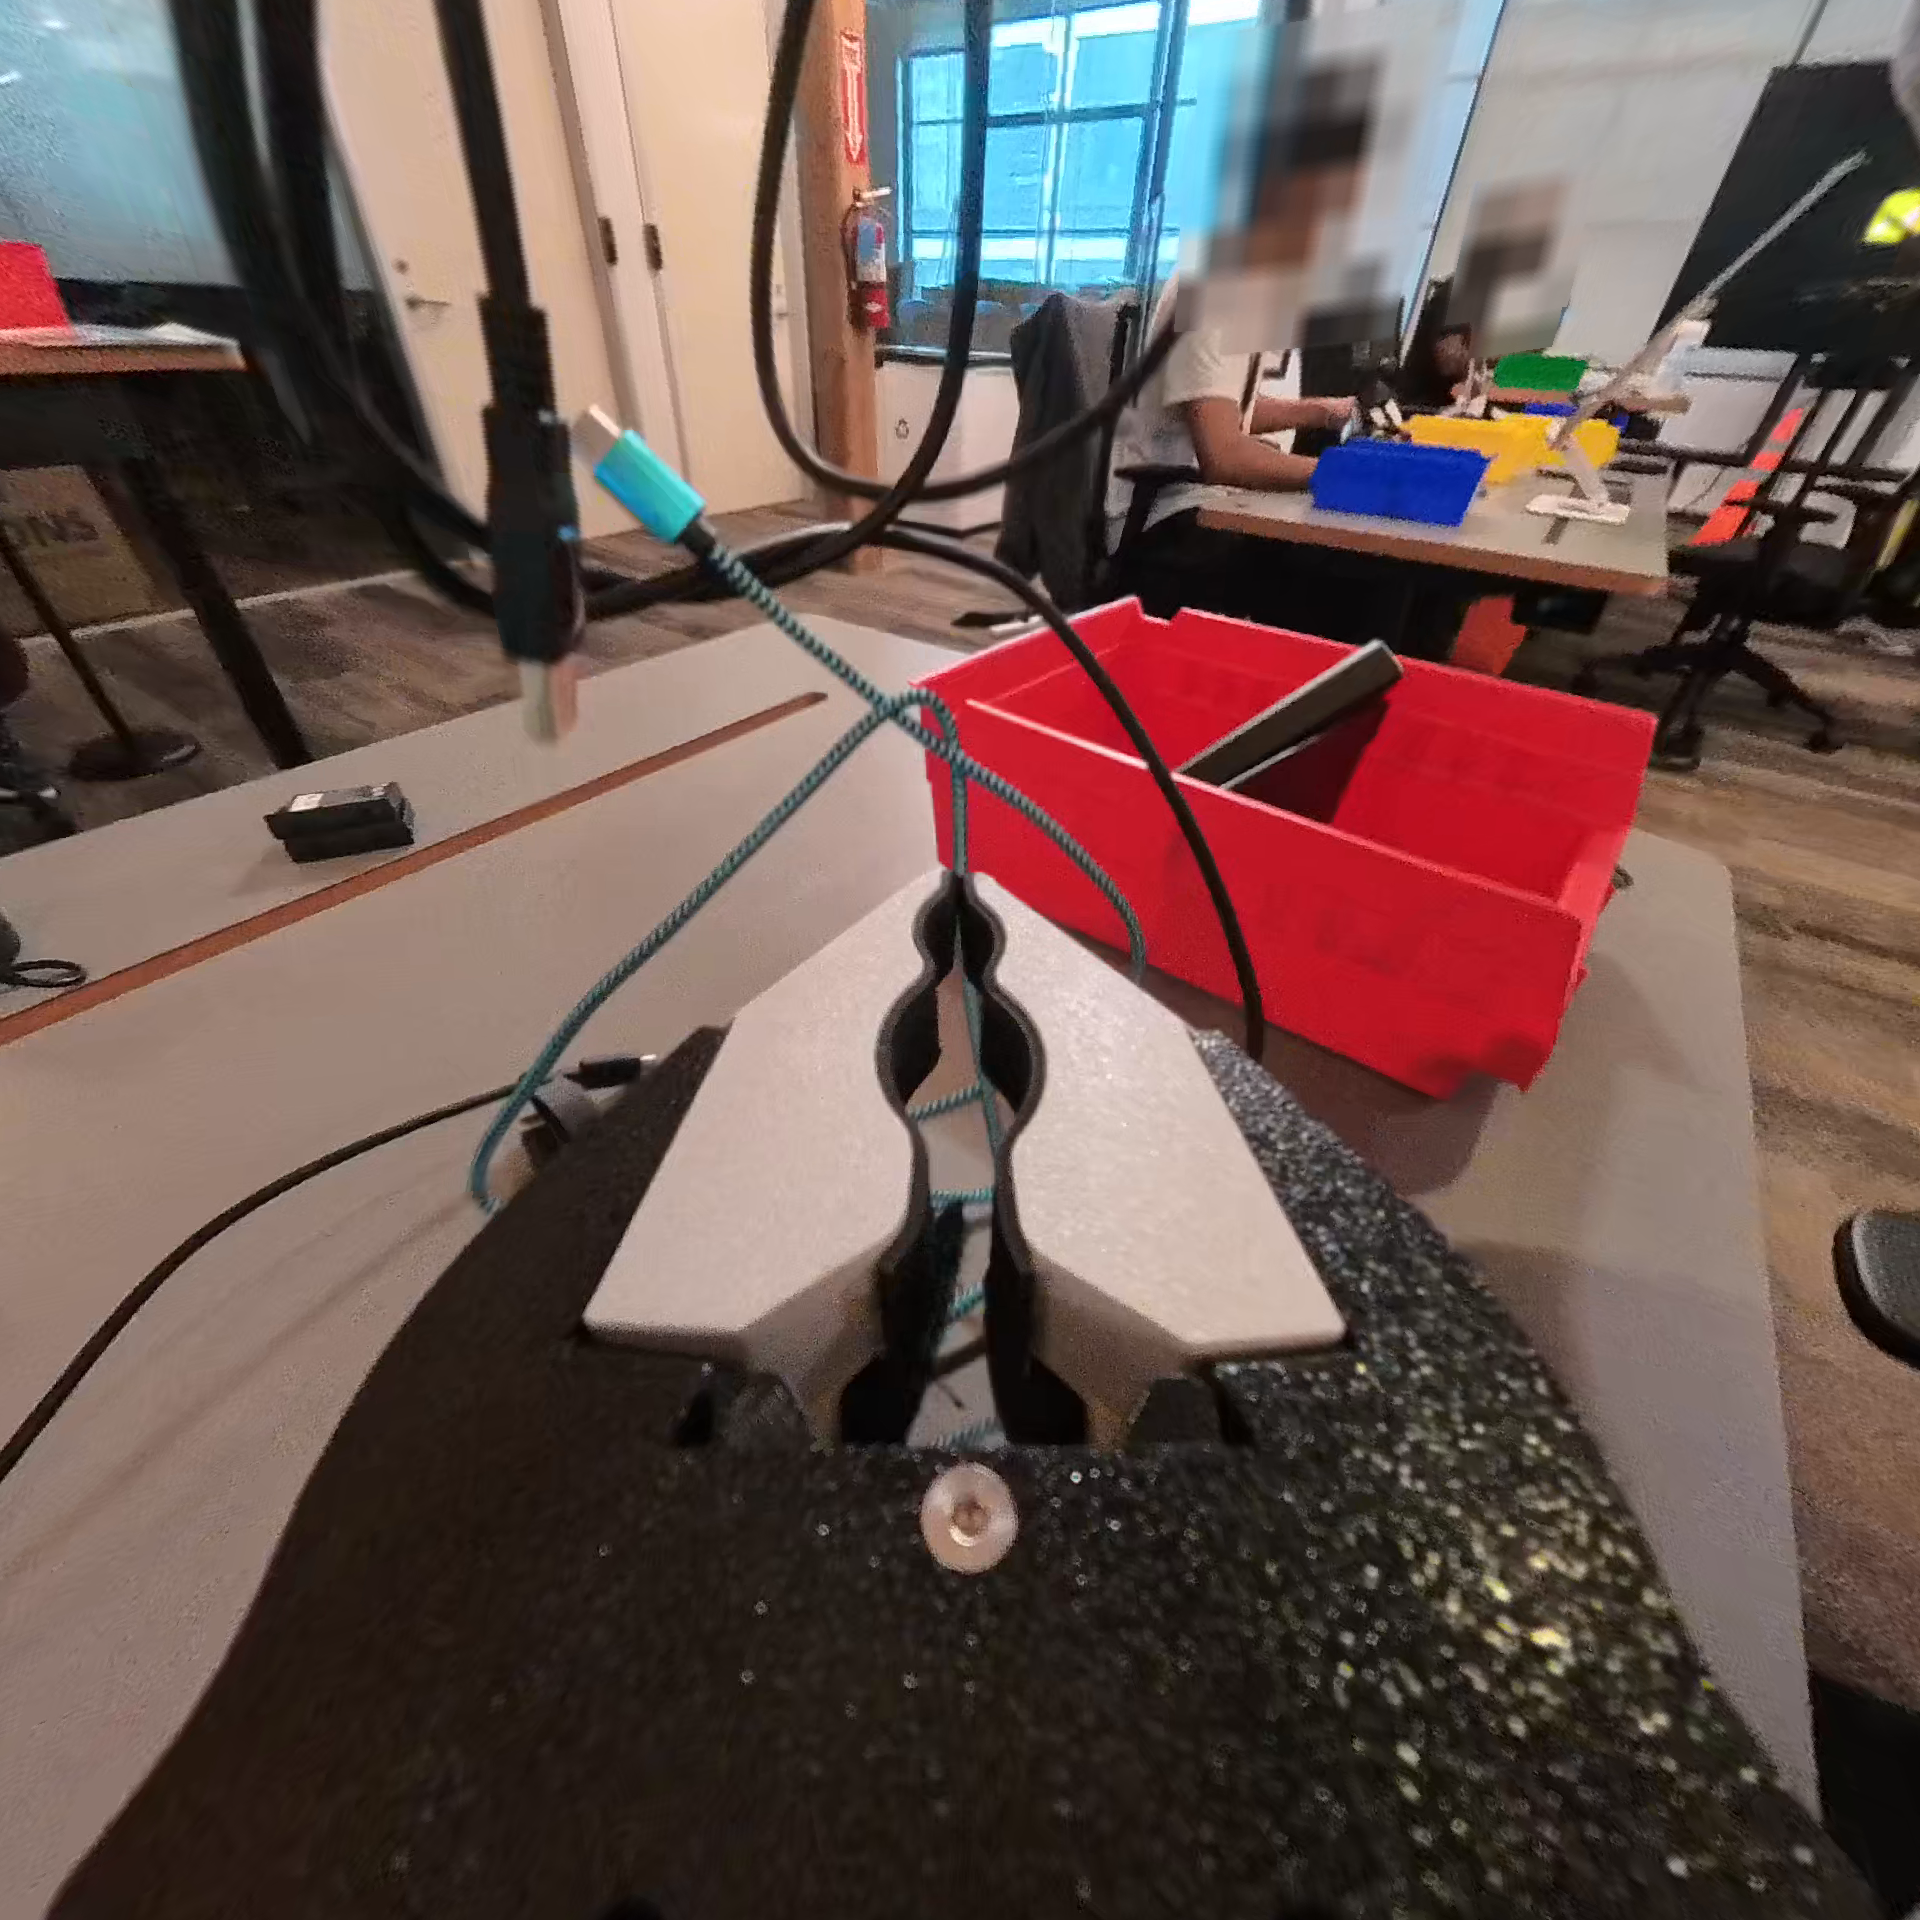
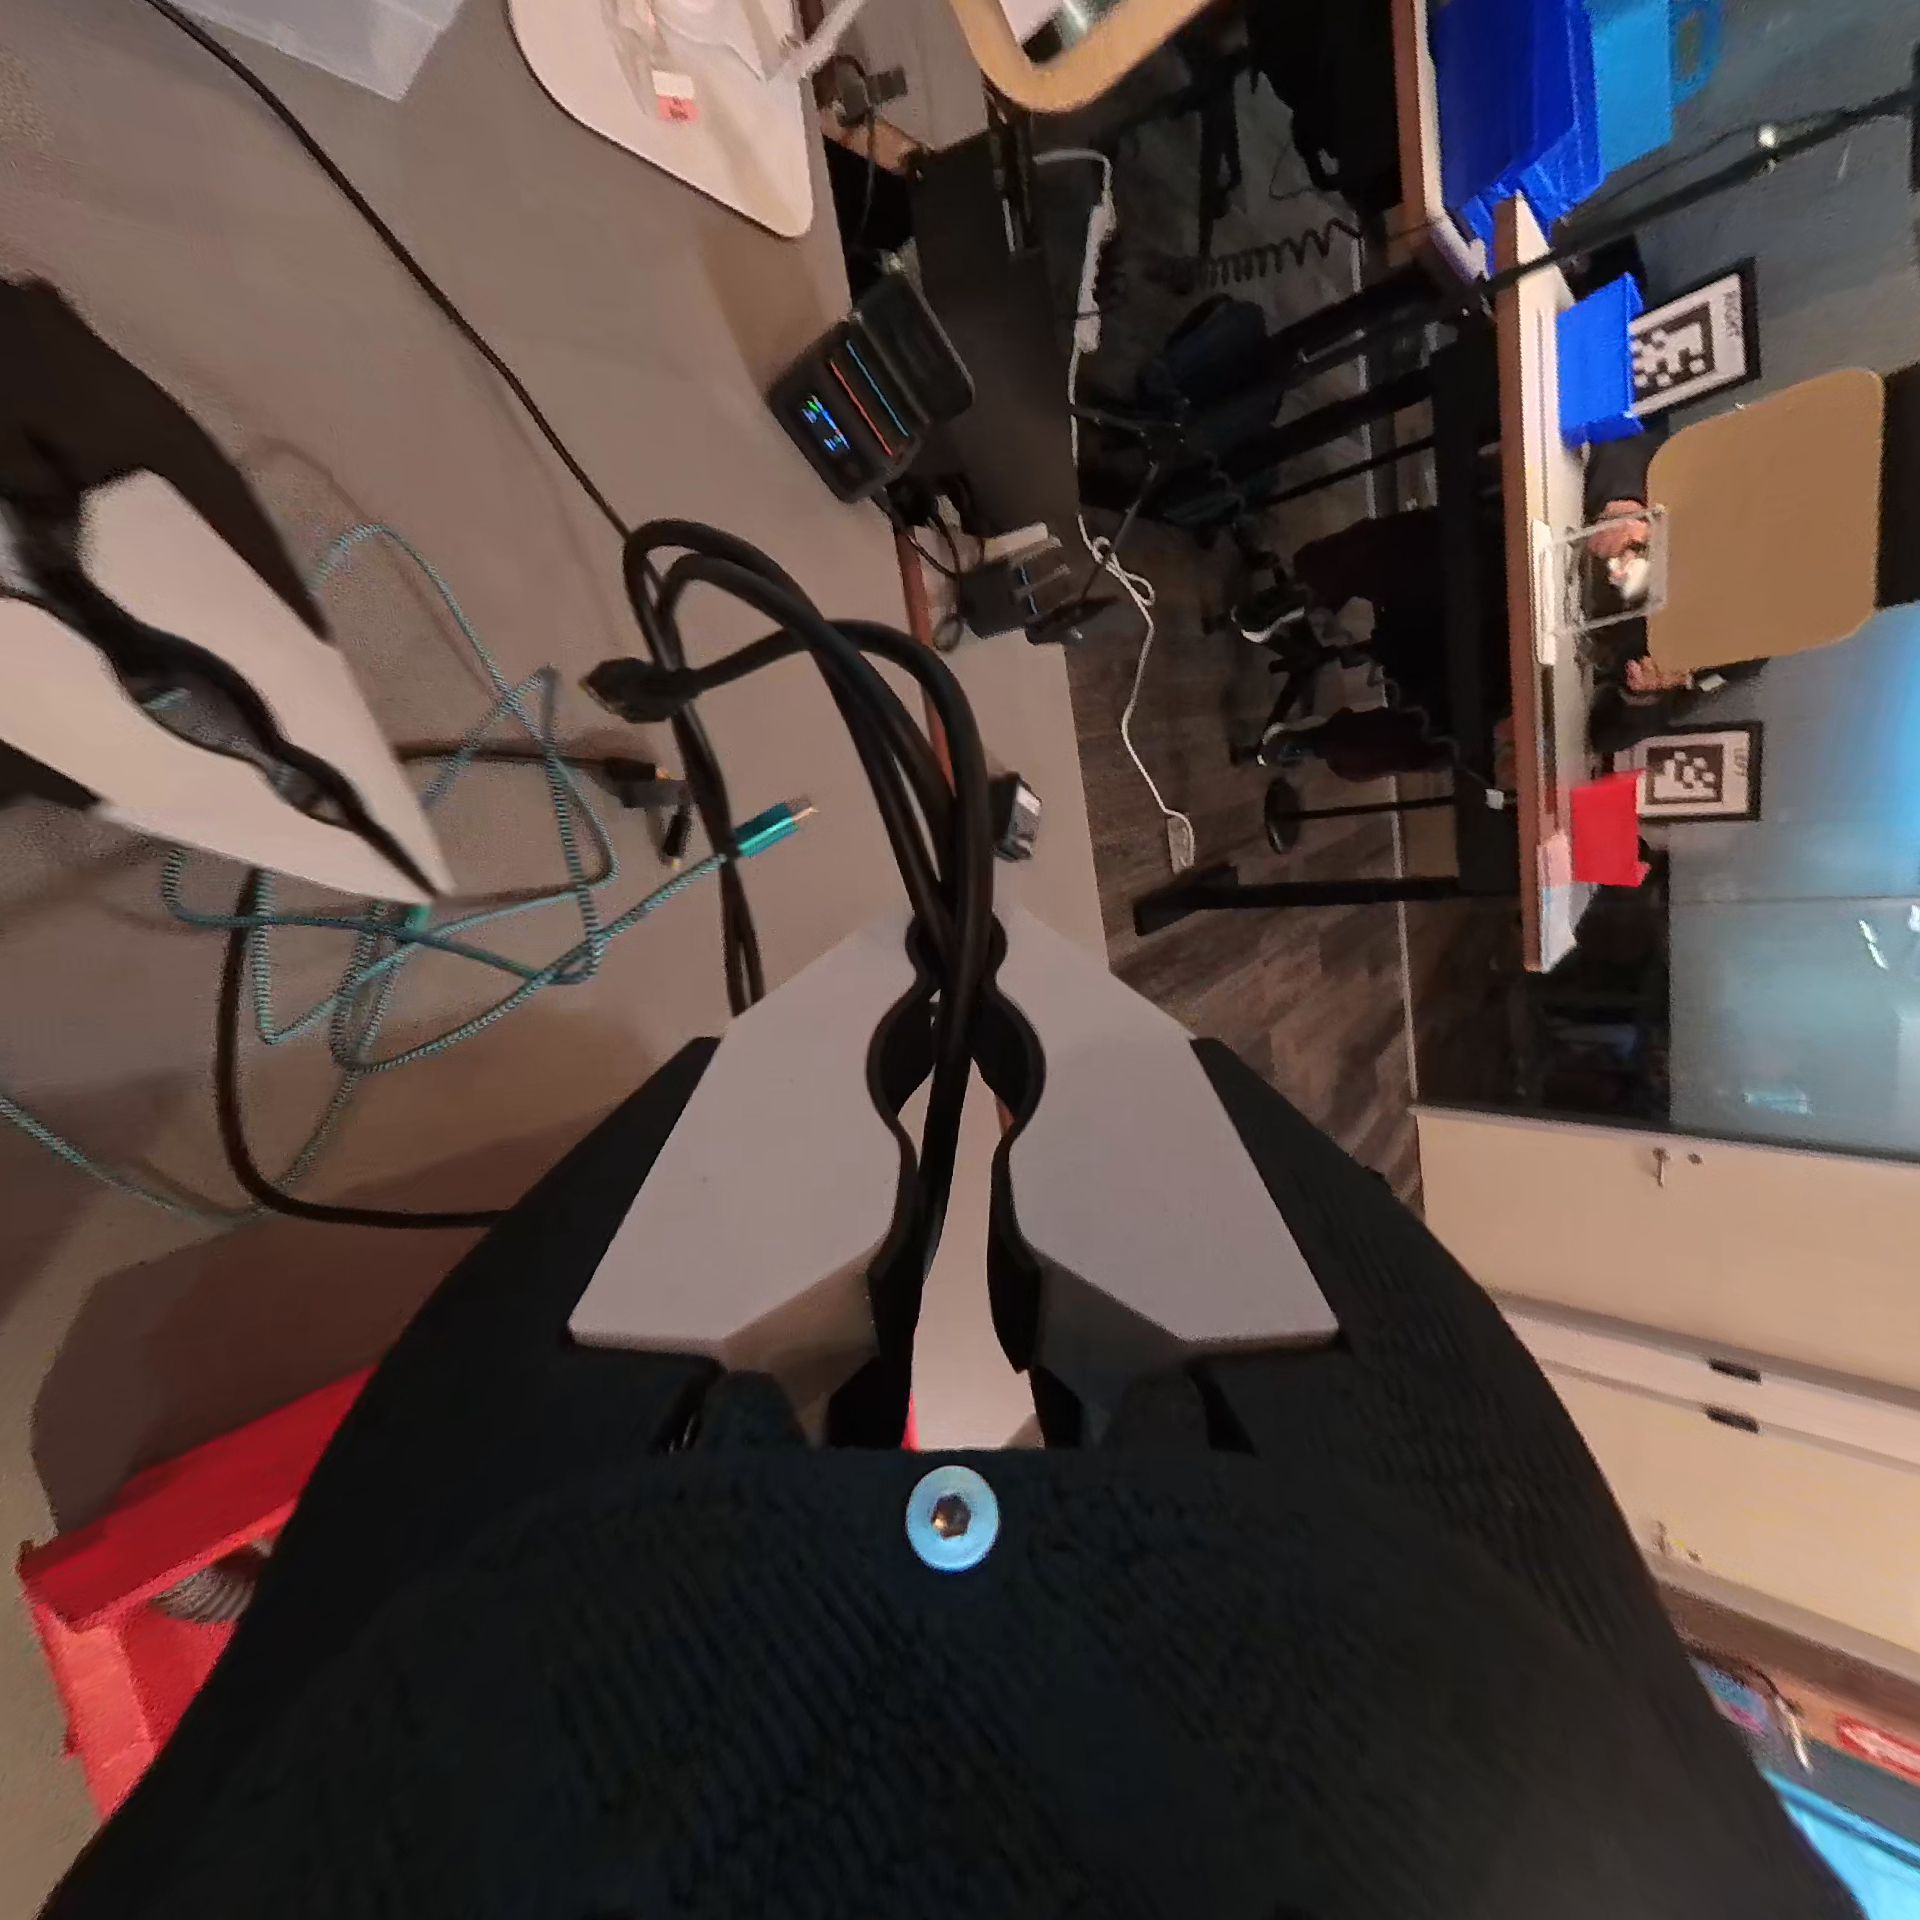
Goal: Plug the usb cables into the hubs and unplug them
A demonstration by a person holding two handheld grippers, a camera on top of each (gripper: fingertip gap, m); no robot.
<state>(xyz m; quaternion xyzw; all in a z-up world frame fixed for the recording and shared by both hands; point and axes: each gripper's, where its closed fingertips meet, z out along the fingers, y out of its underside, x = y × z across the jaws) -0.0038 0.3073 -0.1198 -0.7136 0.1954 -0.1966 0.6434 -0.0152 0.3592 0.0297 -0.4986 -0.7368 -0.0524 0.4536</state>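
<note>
Left gripper (image 1: 958, 894): jaws closed on the teal braided cable (image 1: 831, 665), pinched at the fingertips; its teal connector (image 1: 644, 480) stands raised beyond the tips, clear of the table (image 1: 364, 997). Right gripper (image 2: 961, 925): jaws closed on a bundle of black cables (image 2: 914, 748), which loop out past the tips with a black plug (image 2: 623, 691) hanging free. Red bin (image 1: 1351, 894) sits near the table's far right edge, a black bar-shaped hub (image 1: 1294, 717) leaning inside it, apart from both jaws
</note>
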